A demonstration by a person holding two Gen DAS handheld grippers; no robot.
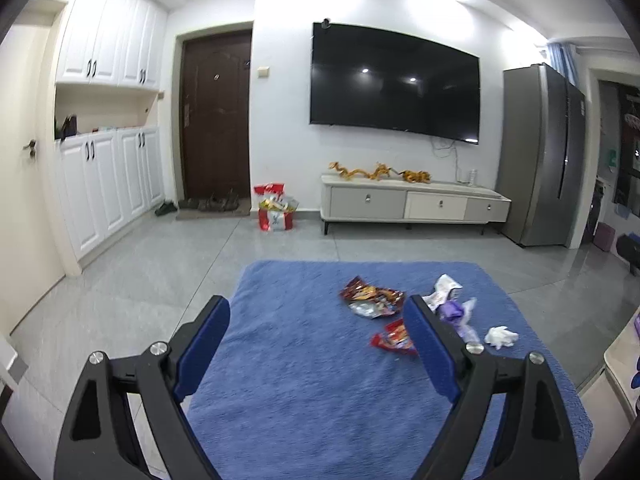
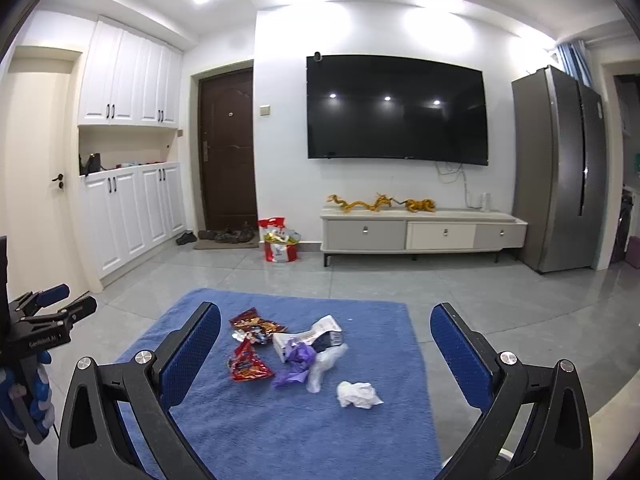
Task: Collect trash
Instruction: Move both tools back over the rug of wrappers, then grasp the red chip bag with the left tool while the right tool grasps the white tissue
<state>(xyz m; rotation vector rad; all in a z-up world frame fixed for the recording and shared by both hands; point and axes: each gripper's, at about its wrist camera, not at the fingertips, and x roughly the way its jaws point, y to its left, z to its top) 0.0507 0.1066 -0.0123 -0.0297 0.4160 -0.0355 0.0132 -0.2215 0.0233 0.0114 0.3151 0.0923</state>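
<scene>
Two red wrappers (image 2: 247, 364), lettering unreadable

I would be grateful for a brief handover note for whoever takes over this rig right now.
Left tool: open, empty, above the blue fluffy cloth.
Right tool: open, empty, facing the pile.
On the cloth: two red foil snack wrappers, a white paper carton, a purple plastic bag, a clear plastic film, a crumpled white tissue.
Done: nothing collected.
Left: pick up every piece; no bin identifiable.
</scene>
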